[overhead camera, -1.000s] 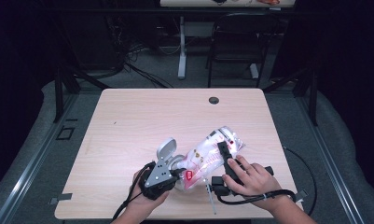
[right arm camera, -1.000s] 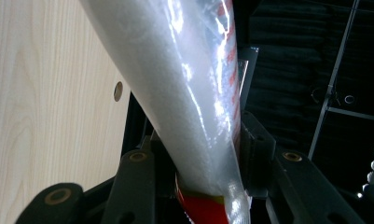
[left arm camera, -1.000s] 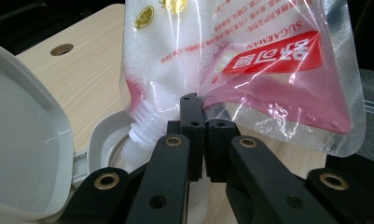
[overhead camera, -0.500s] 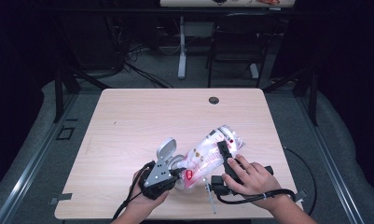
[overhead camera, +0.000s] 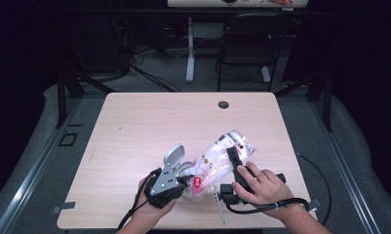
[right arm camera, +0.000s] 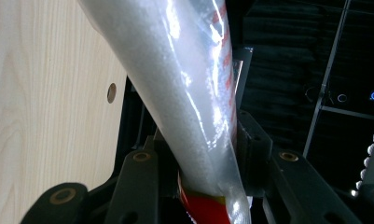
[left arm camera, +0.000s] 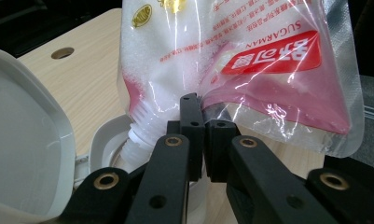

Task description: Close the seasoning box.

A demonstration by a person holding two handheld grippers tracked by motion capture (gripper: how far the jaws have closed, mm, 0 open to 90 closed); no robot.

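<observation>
You hold soft, slippery clear plastic sugar pouch (left arm camera: 250, 60): left gripper (left arm camera: 198, 122) pinched shut on edge beside its spout, right gripper (right arm camera: 201, 154) half-closed round body, squeezing.

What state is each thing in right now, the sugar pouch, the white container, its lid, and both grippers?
Sugar pouch: tilted, uncapped spout down at the container's mouth.
White container: open.
Lid: flipped up.
Left gripper: shut on the pouch's bottom edge.
Right gripper: shut on the pouch's body.
</observation>
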